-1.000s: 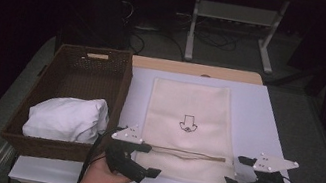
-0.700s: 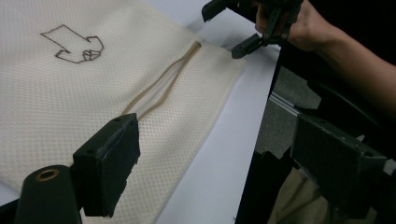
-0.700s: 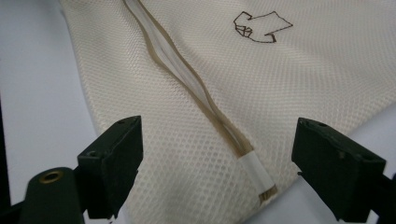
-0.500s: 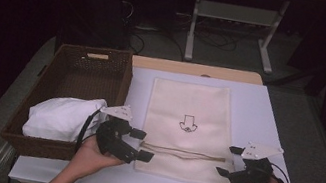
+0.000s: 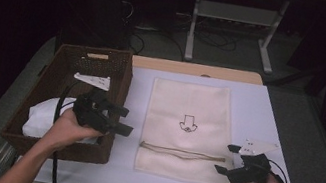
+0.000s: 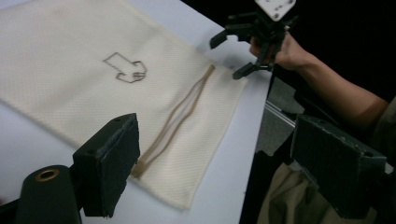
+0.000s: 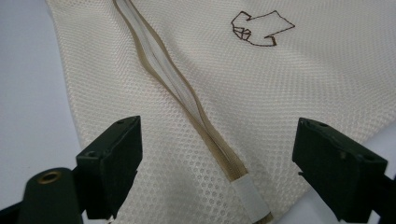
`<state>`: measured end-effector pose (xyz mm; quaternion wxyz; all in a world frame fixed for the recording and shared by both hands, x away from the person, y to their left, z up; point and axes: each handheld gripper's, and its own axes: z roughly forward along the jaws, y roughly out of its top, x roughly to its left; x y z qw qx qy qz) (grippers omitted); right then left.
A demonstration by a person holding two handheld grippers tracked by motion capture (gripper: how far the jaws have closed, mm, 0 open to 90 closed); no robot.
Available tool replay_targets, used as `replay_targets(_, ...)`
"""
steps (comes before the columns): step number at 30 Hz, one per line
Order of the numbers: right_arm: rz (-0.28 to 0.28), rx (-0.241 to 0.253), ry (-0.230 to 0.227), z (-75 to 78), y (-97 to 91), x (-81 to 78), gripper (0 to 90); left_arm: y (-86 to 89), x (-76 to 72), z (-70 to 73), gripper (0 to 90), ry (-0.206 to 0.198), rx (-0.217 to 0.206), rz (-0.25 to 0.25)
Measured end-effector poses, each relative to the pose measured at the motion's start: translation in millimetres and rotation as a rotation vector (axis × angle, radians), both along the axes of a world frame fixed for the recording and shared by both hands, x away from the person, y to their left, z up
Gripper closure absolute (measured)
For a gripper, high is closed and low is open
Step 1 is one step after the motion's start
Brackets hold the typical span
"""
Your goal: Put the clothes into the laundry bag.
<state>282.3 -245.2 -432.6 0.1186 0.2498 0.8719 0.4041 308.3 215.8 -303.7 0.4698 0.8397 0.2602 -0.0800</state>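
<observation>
Left gripper (image 5: 118, 119) has risen over basket (image 5: 105, 63), beside mesh bag (image 5: 189, 101).

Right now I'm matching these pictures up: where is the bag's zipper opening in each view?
High view: the zipper opening crosses the mesh bag near its front edge.
Left gripper view: centre, running diagonally.
Right gripper view: diagonal, top left to bottom centre.
Shared landmark: the brown emblem.
</observation>
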Motion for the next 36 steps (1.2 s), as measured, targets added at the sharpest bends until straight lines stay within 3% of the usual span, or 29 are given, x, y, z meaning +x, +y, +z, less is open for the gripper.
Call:
replay_targets(7,0.003,-0.004,0.004,0.0,-0.1,-0.9,15.1,25.6,8.8,5.8,15.0,-0.015,0.044,0.032)
replay_targets(11,0.004,-0.002,0.000,0.4,-0.4,-1.4,15.1,44.1,12.2,11.7,15.0,-0.047,0.105,0.080)
replay_targets(15,0.012,-0.010,0.002,-0.3,1.6,-1.5,15.1,69.9,16.4,16.4,14.9,-0.061,0.140,0.141)
replay_targets(17,0.016,-0.012,0.001,-0.7,2.1,-1.3,15.1,74.8,17.4,16.3,14.9,-0.067,0.155,0.151)
replay_targets(22,0.016,-0.010,0.002,-0.8,2.2,-1.1,15.1,94.7,21.0,11.9,14.9,-0.089,0.256,0.213)
replay_targets(27,0.012,-0.013,0.006,-1.4,2.5,-1.0,15.1,109.8,19.1,3.2,14.7,-0.107,0.348,0.242)
replay_targets(30,0.018,-0.019,0.007,-1.9,3.5,-1.2,15.1,125.6,18.7,-4.6,14.2,-0.106,0.433,0.274)
replay_targets(33,0.019,-0.019,0.006,-1.8,3.4,-1.2,15.1,133.4,17.1,-7.5,14.2,-0.120,0.456,0.279)
replay_targets(34,0.018,-0.016,0.005,-1.7,3.0,-0.8,15.1,137.0,17.1,-9.4,14.2,-0.106,0.463,0.278)
replay_targets(35,0.010,-0.010,0.009,-1.4,2.0,-0.2,15.1,139.3,16.7,-11.6,14.2,-0.109,0.485,0.275)
replay_targets(36,0.011,-0.009,0.010,-1.5,1.6,0.3,15.1,141.3,15.9,-16.8,14.2,-0.114,0.532,0.272)
